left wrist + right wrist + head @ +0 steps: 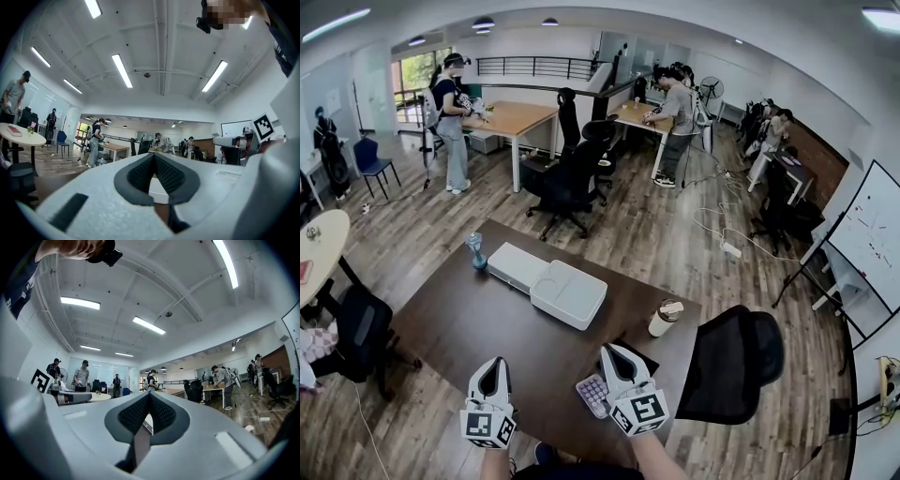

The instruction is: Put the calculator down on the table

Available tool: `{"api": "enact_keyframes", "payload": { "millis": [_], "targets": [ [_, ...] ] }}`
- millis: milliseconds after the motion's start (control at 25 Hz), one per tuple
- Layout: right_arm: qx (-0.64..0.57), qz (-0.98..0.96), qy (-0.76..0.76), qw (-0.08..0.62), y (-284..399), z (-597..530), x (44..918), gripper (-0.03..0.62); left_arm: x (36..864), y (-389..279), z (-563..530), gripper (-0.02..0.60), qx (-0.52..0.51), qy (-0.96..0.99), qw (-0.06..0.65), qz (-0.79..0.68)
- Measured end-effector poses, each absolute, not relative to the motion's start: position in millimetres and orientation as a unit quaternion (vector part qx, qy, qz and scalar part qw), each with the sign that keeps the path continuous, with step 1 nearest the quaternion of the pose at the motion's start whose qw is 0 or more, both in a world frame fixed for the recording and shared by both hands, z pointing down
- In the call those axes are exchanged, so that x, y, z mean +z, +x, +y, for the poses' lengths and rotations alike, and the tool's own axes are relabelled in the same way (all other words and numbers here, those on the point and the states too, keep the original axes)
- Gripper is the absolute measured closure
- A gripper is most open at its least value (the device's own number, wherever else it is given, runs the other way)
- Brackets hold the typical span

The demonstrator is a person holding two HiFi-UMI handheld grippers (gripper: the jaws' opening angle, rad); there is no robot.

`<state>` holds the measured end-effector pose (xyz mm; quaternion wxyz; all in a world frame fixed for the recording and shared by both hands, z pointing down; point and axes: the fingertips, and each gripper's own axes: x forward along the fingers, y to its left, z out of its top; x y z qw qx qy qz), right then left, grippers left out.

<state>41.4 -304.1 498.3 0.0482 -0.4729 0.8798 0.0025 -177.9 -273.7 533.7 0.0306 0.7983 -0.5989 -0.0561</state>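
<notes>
dark brown tabletop [478, 323], pale purple keyed calculator [592, 394] flat beside my right hand-held gripper [614, 351], jaws closed, empty; left hand-held gripper [494, 363] likewise.

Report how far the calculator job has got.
Done, it seems: the pale lilac keyed calculator lies flat on the dark brown wooden table, beside the right gripper. In hand: nothing; the right gripper and left gripper both have shut, empty jaws. Left: apparently nothing but drawing the grippers away.
</notes>
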Motion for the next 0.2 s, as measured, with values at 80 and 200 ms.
{"api": "enact_keyframes", "payload": {
  "millis": [80,200],
  "targets": [
    [0.002,0.88,-0.472,0.05,41.2,-304.0,499.7,0.588,534.8,-177.5,-273.6,0.584,-0.054,0.798,0.031,-0.599],
    [0.005,0.881,-0.471,0.044,40.5,-303.5,502.1,0.588,535.8,-177.6,-273.6,0.584,-0.056,0.798,0.036,-0.599]
  ]
}}
